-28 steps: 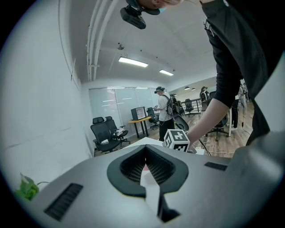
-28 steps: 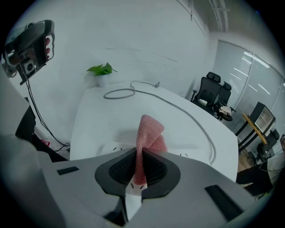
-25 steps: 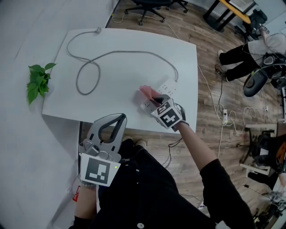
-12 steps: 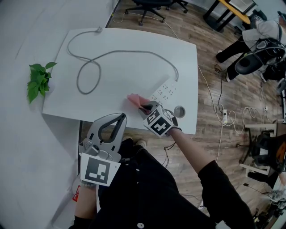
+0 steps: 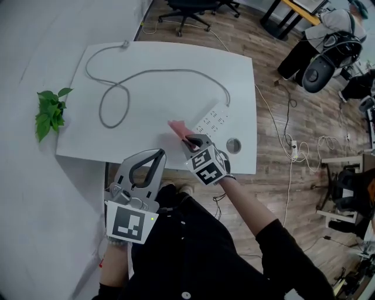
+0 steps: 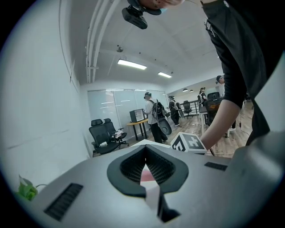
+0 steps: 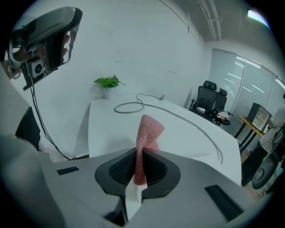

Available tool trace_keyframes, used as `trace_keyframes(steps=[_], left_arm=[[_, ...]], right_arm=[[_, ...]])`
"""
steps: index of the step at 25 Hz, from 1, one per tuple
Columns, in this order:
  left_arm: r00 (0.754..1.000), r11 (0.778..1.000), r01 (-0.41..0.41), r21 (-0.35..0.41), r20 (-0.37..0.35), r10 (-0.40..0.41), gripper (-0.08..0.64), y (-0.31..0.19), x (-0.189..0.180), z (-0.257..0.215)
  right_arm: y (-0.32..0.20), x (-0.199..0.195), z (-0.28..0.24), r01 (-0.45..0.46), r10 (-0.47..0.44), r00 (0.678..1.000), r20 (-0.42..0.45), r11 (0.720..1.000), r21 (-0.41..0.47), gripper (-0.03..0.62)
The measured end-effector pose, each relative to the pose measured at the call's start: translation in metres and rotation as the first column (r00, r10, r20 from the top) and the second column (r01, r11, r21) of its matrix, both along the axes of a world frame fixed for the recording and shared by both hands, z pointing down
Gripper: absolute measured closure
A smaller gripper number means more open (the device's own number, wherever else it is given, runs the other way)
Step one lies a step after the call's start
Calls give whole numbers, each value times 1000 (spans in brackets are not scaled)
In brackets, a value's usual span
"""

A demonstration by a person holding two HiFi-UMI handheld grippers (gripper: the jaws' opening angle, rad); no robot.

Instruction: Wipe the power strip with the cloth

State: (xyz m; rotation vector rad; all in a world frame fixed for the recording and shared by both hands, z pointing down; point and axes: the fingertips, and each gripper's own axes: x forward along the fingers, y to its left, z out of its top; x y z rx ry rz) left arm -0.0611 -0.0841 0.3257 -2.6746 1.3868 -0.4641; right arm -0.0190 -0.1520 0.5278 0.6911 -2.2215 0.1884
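A white power strip (image 5: 212, 121) lies near the right front of the white table (image 5: 170, 96), its grey cable (image 5: 152, 73) looping back to the far left. My right gripper (image 5: 190, 140) is shut on a pink cloth (image 5: 177, 128) (image 7: 147, 133), just left of the strip's near end. The cloth sticks up from between the jaws in the right gripper view. My left gripper (image 5: 146, 170) (image 6: 146, 171) hangs below the table's front edge, jaws closed together with nothing in them.
A round grommet (image 5: 234, 145) sits in the table by the strip. A green plant (image 5: 48, 112) stands left of the table against the wall. Office chairs (image 5: 184, 9) and people stand on the wood floor beyond; cables (image 5: 287, 146) trail on the floor at right.
My right gripper has pulled the pink cloth off the power strip toward the left front, so the whole strip and the grommet now show. The left gripper has stayed put.
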Motion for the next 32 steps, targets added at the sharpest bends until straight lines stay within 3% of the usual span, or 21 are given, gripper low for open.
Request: trace_keyframes(steps=[5, 9, 22, 32], left_arm=[[999, 998, -52, 19, 2, 51, 546, -3, 11, -6], [996, 995, -92, 27, 0, 92, 546, -5, 23, -9], [974, 971, -224, 82, 2, 224, 546, -14, 61, -27], [969, 964, -248, 94, 10, 248, 545, -21, 72, -33]], right_arm=[[-16, 27, -35, -136, 133, 990, 47, 987, 90, 543], [-19, 49, -57, -226, 215, 969, 121, 970, 88, 543], [9, 115, -124, -392, 353, 911, 210, 901, 186, 543], [32, 144, -157, -477, 416, 870, 265, 846, 236, 543]])
